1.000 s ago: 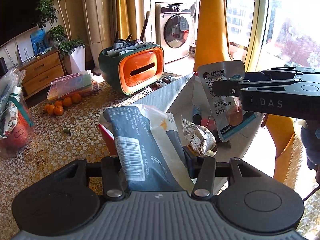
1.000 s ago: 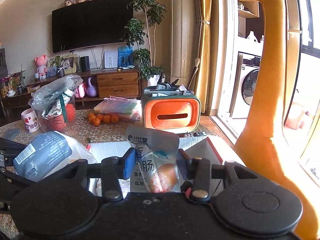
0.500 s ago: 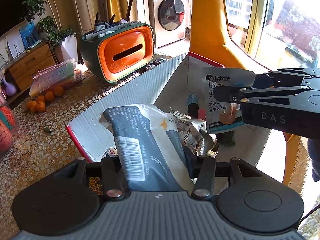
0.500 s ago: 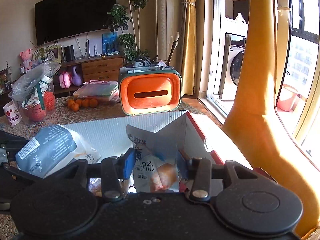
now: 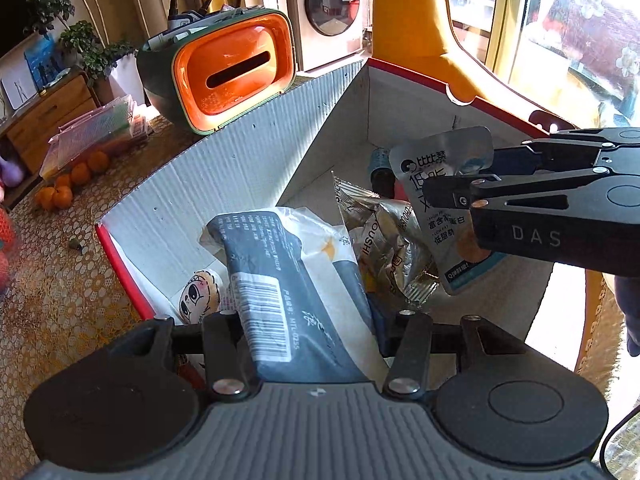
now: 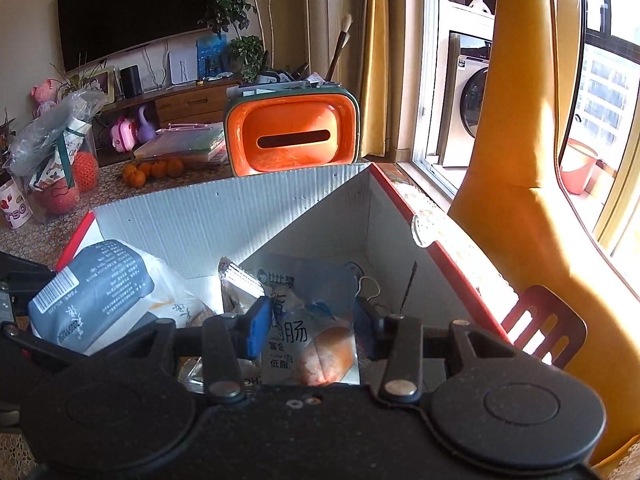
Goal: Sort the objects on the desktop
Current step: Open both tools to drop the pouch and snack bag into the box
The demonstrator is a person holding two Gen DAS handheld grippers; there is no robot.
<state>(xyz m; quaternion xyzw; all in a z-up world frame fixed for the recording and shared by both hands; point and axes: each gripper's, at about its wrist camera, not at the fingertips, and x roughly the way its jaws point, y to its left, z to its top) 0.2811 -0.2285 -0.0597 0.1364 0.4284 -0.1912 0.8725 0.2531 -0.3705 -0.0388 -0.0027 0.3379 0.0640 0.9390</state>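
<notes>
My left gripper [image 5: 316, 320] is shut on a grey-and-white snack bag [image 5: 288, 280] and holds it over an open white cardboard box with red edges [image 5: 224, 168]. My right gripper [image 6: 310, 320] is shut on a silver sausage pouch [image 6: 316, 344] inside the same box [image 6: 224, 216]; it shows from the side in the left wrist view [image 5: 460, 184], holding the pouch [image 5: 436, 168]. The grey bag also shows at the left of the right wrist view [image 6: 96, 292]. A gold foil snack packet [image 5: 384, 244] and a dark bottle [image 5: 380, 168] lie in the box.
An orange-and-green desk organizer [image 5: 228, 76] stands behind the box on the patterned table [image 5: 52, 288]. Oranges [image 5: 64, 188] and plastic cases [image 5: 100, 132] lie at the left. A bagged bundle and a mug [image 6: 16, 208] stand far left. A yellow giraffe-shaped stand [image 6: 520, 120] rises at the right.
Both grippers have moved forward and down over the box, each still holding its packet. The box now fills the middle of both views.
</notes>
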